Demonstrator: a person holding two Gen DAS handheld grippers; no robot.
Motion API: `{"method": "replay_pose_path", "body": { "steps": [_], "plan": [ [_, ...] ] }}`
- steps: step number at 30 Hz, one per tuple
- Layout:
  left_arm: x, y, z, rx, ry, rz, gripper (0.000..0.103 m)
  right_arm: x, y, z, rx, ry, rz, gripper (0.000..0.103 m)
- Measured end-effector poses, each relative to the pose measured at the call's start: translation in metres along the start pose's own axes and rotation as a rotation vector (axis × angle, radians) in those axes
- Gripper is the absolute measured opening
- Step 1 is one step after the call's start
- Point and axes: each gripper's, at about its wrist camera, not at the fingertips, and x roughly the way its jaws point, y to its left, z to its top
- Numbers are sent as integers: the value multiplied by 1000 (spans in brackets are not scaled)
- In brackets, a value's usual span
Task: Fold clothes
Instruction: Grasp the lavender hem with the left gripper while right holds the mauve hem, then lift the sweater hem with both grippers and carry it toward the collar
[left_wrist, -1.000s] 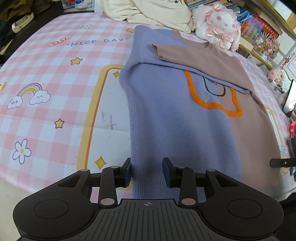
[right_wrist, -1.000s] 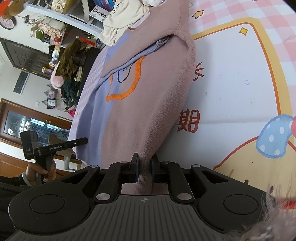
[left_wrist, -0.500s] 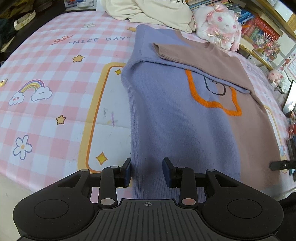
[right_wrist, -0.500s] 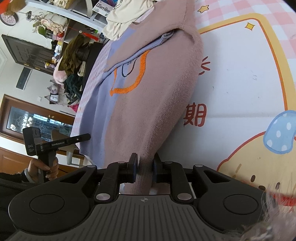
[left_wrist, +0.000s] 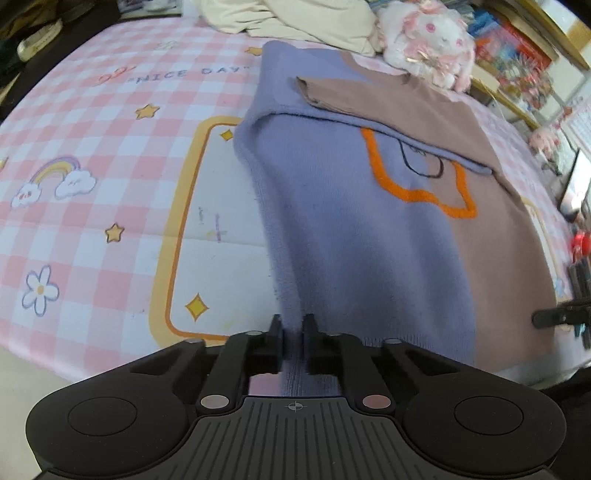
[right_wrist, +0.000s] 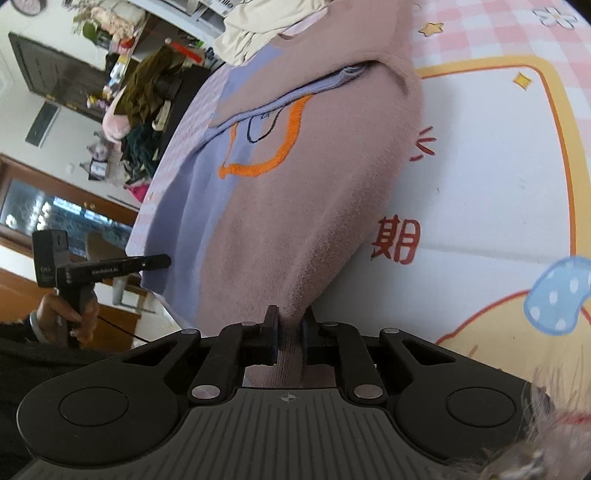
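Left wrist camera sits just behind the left tongs (left_wrist: 293, 334), angled steeply down over the sweater's (left_wrist: 354, 236) purple hem. Right wrist camera sits behind the right tongs (right_wrist: 289, 332), rolled sideways, at the brown hem. Both views share the sweater and the bed (left_wrist: 110, 177).

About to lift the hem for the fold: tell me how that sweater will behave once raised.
The sweater looks like soft fuzzy knit, so it will likely drape and sag between the left tongs and right tongs. Its folded-in sleeve lies loose and may slide. The fuzzy pile probably grips well.

Sweater (right_wrist: 295, 206) hem between pinching jaws
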Motion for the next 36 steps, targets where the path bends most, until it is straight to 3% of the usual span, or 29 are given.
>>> {"method": "replay_pose_path", "body": {
  "steps": [17, 31, 36],
  "plan": [
    [-24, 14, 6, -319, -240, -204, 4, -29, -9, 18, 25, -161, 174, 11],
    [-43, 11, 34, -489, -443, -302, 4, -58, -23, 42, 119, -376, 367, 11],
    [-46, 6, 43, -507, -472, -320, 4, -66, -30, 50, 165, -437, 402, 11]
  ]
}}
